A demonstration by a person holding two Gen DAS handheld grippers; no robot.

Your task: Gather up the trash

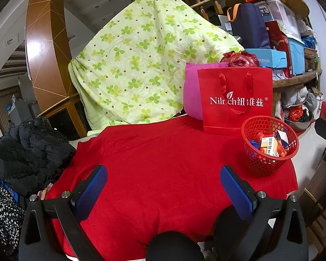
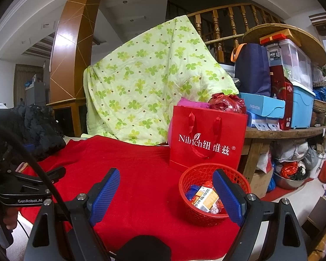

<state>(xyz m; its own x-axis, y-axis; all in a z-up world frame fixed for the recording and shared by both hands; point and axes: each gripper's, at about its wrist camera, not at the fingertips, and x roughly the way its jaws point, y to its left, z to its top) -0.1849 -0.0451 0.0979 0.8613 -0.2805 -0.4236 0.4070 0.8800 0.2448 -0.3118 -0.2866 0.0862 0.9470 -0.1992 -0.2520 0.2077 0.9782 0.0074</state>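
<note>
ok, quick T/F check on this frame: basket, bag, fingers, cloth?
1. The red mesh basket is empty. False: it holds a medicine box and wrappers.
2. The red paper bag stands upright behind the basket. True.
3. The right gripper grips the box. False: its fingers stand open, holding nothing.
4. The left gripper is open over the red cloth. True.
5. Loose trash lies on the cloth. False: none visible.

Dim indoor light — edges warped.
</note>
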